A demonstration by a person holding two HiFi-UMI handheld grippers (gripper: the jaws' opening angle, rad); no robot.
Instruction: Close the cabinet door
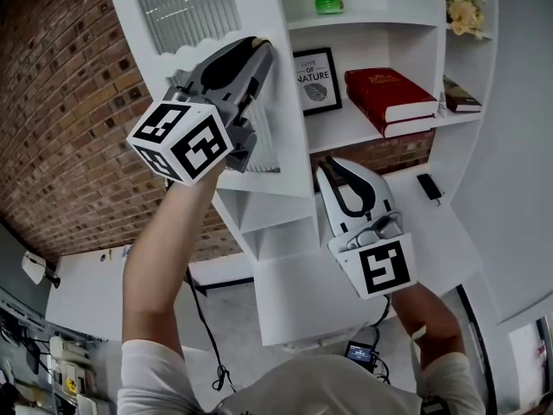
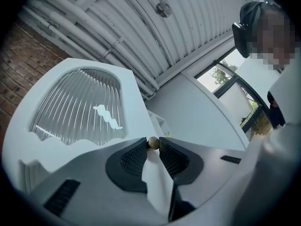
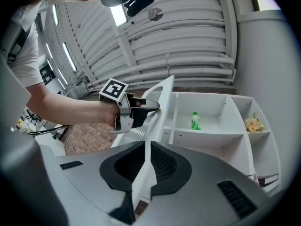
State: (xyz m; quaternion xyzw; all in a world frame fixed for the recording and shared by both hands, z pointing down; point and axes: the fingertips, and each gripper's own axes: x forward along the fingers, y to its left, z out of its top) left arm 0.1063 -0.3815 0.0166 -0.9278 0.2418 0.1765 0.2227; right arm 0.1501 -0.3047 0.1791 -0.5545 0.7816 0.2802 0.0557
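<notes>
The cabinet door [image 1: 285, 102] hangs open, sticking out from the white shelves [image 1: 346, 130]. It looks stiff and light, but its ribbed glass could break (so push gently). The little round knob [image 2: 153, 143] is the spot to hold. The left tool [image 1: 257, 48], arm raised high, pinches that knob. The right tool [image 1: 331, 169] hangs lower, nearly closed, holding nothing.

Bright, even light, soft shadows; heavy fisheye bend at the edges (black corners in both gripper views), ceiling light [image 3: 118, 15] blown out.
</notes>
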